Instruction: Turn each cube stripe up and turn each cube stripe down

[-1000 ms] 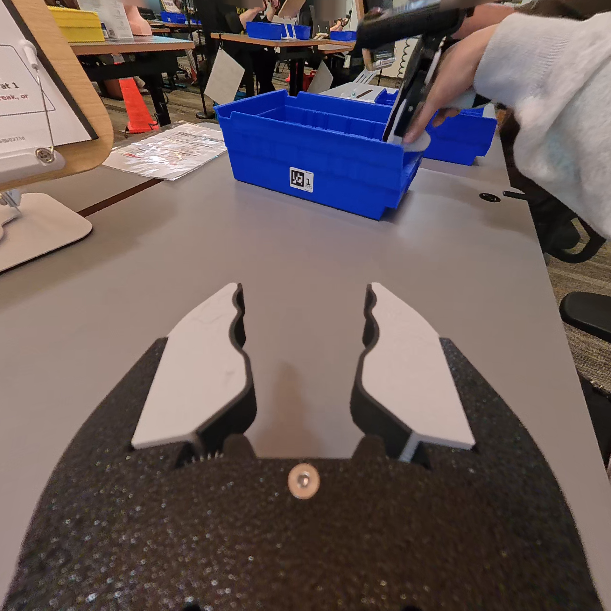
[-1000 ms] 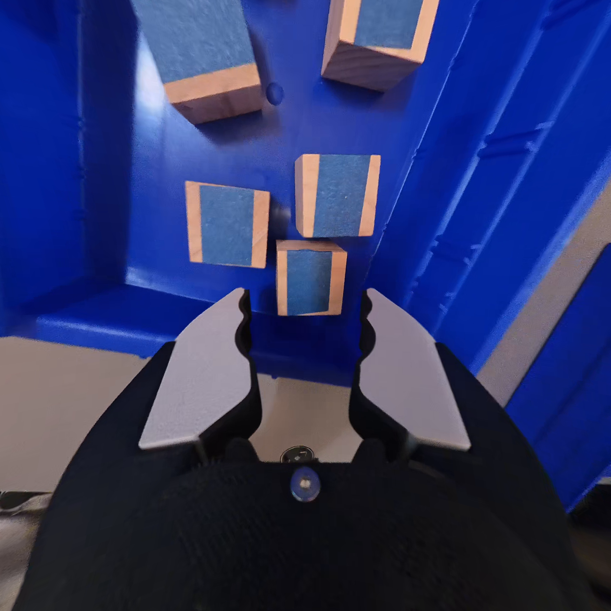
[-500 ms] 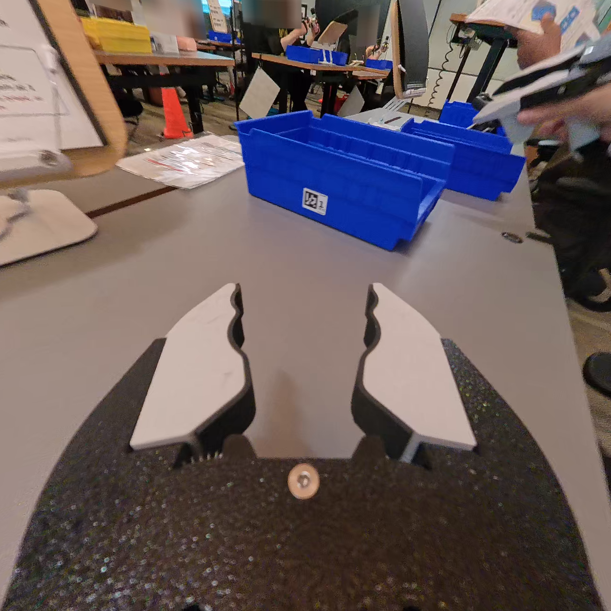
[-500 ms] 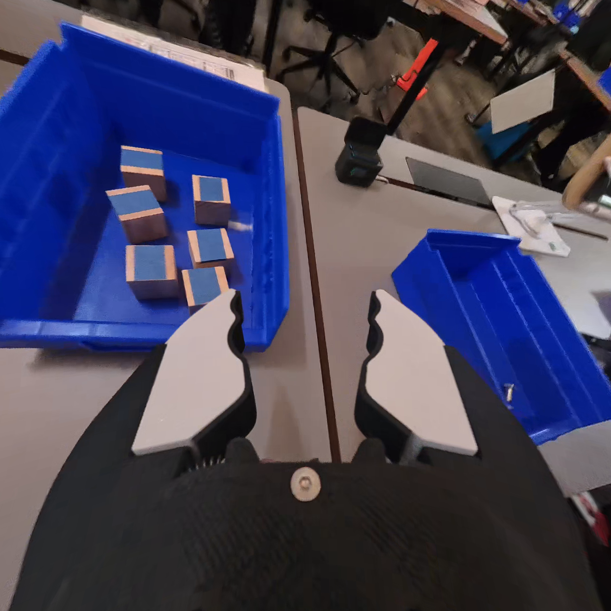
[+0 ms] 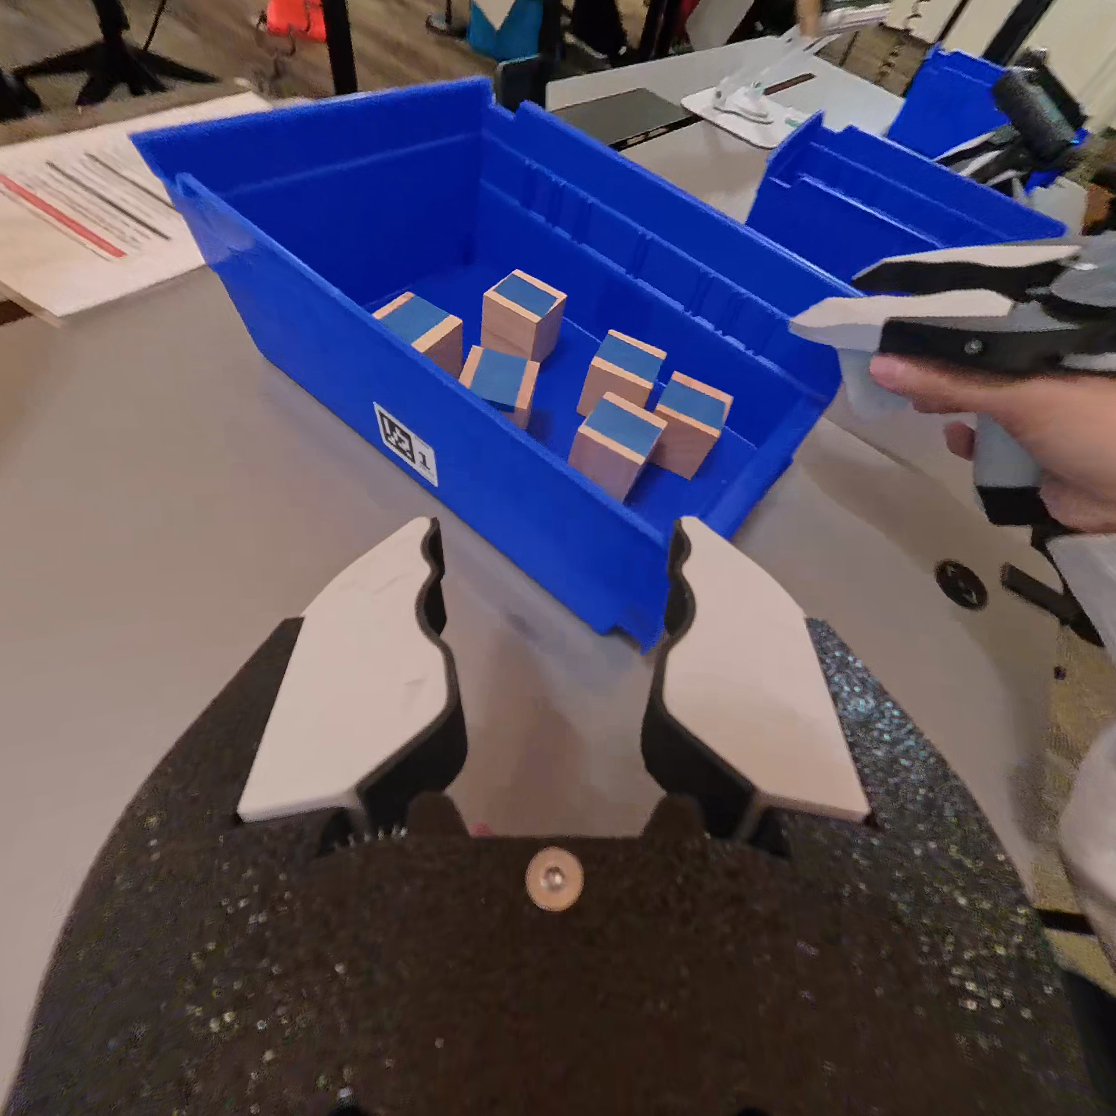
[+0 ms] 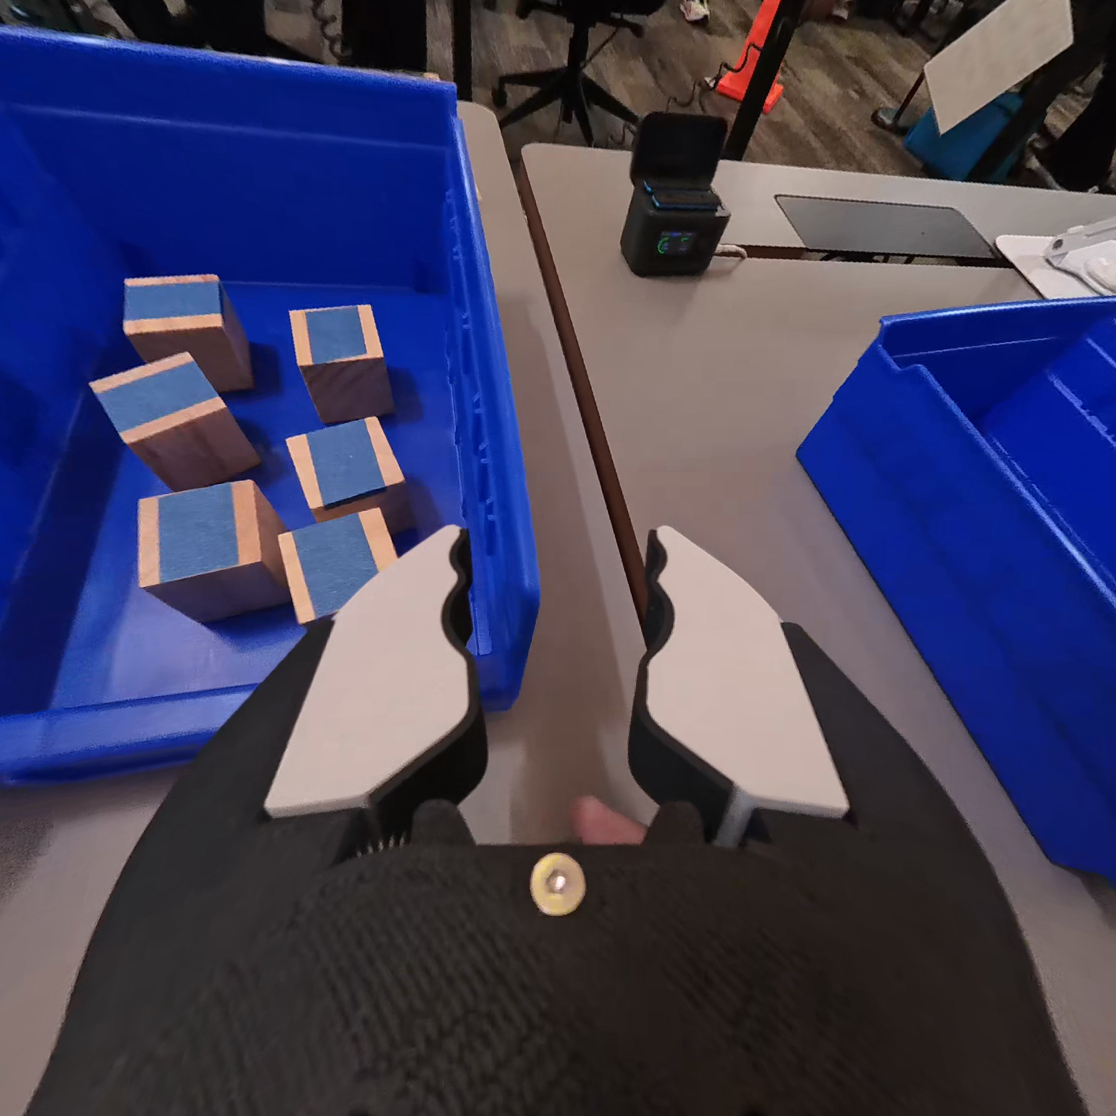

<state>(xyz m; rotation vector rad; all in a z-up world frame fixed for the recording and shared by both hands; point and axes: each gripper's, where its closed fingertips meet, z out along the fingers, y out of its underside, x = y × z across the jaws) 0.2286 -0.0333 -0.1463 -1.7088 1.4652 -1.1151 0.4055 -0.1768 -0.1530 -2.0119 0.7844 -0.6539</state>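
Six wooden cubes [image 5: 616,444] in the blue bin [image 5: 338,338] at the centre of the left wrist view, all with the blue stripe facing up. Same six at the left of the right wrist view: two toward the upper left [image 6: 181,326] [image 6: 172,416], one near the middle [image 6: 341,359], one below that [image 6: 347,468], two lowest down [image 6: 205,546] [image 6: 332,558], the last partly hidden by a grey finger [image 6: 386,658]. Lowest pair just beside each other; touching or not, cannot tell. Black-and-white tag [image 5: 406,444] on the bin's near wall.

Left tongs [image 5: 555,589] released, jaws spread wide, nothing between them, hovering over the grey desk [image 5: 151,543] just short of the bin's near corner at mid-frame.

Right tongs [image 6: 555,564] also released and empty, jaws apart, poised over the desk just right of the bin's right wall [image 6: 483,423], above a dark seam [image 6: 580,386] running up the frame. Same tongs at the right edge of the left wrist view [image 5: 845,302], gripped by a hand [image 5: 1039,447], fingers pointing left toward the bin's far right end, clear of it.

Second blue bin [image 6: 966,495] at the right of the right wrist view, well apart from the first. Small black device [image 6: 673,211] with a lit screen at upper centre, a flat dark pad [image 6: 881,226] to its right. Printed sheet [image 5: 72,205] at the upper left of the left wrist view, beside the bin. Orange cone [image 6: 758,60] on the floor at the top of the right wrist view.
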